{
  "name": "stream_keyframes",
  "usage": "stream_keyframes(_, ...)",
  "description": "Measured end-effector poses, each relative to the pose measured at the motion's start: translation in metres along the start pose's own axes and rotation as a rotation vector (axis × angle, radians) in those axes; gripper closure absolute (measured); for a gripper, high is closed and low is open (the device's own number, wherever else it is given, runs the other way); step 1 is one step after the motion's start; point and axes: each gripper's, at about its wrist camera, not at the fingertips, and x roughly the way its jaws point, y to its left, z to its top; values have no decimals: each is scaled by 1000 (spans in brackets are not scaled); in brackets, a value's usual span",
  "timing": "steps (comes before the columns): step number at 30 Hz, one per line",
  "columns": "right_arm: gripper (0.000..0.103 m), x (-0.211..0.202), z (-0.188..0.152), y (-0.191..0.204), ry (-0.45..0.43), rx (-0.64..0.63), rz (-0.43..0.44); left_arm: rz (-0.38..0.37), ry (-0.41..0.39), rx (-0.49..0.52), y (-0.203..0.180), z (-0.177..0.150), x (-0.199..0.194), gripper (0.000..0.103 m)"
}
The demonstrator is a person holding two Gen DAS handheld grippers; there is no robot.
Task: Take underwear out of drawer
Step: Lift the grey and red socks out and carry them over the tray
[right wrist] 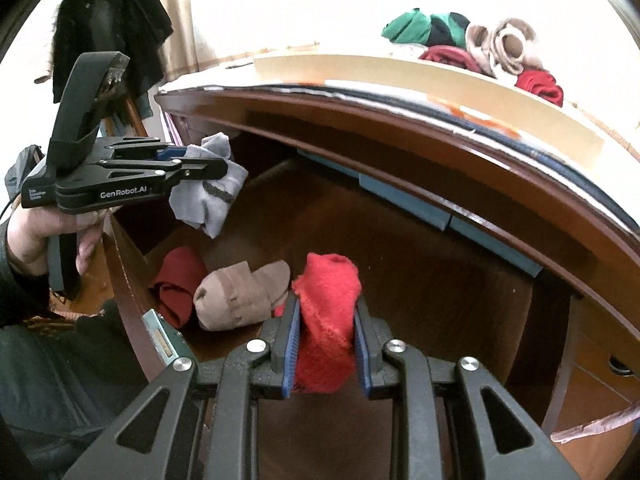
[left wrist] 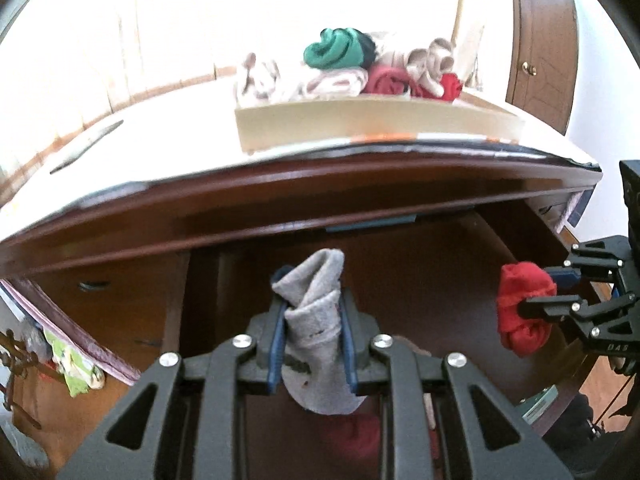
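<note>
My left gripper (left wrist: 312, 312) is shut on a rolled grey garment (left wrist: 316, 332), held above the open wooden drawer (right wrist: 420, 280); the right wrist view shows that gripper (right wrist: 212, 168) and the grey garment (right wrist: 212, 196) at the left. My right gripper (right wrist: 326, 320) is shut on a bright red rolled garment (right wrist: 326, 312), also over the drawer; in the left wrist view it shows as the right gripper (left wrist: 536, 292) holding the red garment (left wrist: 520, 308). Inside the drawer lie a dark red roll (right wrist: 176, 284) and a beige roll (right wrist: 240, 292).
On the white desk top (left wrist: 160, 148) stands a shallow beige tray (left wrist: 360, 124) piled with green, pink, red and beige rolled garments (left wrist: 336, 52). The desk's front edge overhangs the drawer. A hand (right wrist: 44, 232) holds the left gripper. A dark door (left wrist: 540, 40) stands behind at the right.
</note>
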Motion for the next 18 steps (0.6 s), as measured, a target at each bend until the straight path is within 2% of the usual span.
stream_keyframes(12, 77, -23, -9, -2, -82, 16, -23, -10, -138, 39, -18, 23, -37, 82)
stream_keyframes(18, 77, -43, 4, -4, -144, 18, -31, -18, -194, 74, -29, 41, -54, 82)
